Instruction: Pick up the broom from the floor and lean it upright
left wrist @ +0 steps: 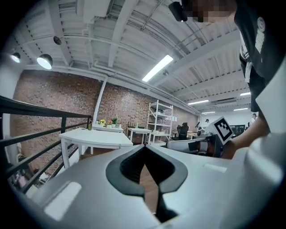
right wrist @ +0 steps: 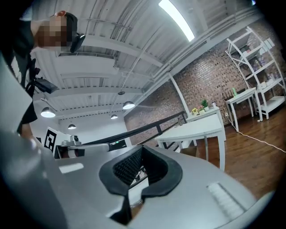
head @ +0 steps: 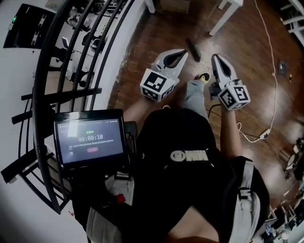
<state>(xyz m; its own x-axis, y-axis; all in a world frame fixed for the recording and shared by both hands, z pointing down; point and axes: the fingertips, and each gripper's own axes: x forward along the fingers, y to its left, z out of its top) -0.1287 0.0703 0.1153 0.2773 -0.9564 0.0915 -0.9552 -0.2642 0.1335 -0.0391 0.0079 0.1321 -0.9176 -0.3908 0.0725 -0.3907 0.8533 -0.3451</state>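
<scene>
The broom's dark head (head: 192, 49) lies on the wooden floor, with its thin handle running away toward the white table legs. I hold both grippers level and high above the floor, apart from the broom. My left gripper (head: 184, 53) is shut and holds nothing; in its own view the jaws (left wrist: 145, 150) meet with only floor behind them. My right gripper (head: 214, 58) is also shut and empty, and its pads (right wrist: 142, 151) are closed together. Each gripper shows in the other's view: the right gripper (left wrist: 210, 139) and the left gripper (right wrist: 71, 145).
A black railing (head: 71, 71) curves along the left, with a tablet screen (head: 90, 140) mounted near it. White table legs (head: 223, 14) stand beyond the broom. A white cable (head: 273, 71) trails over the floor at right. A white table (left wrist: 94, 136) stands ahead.
</scene>
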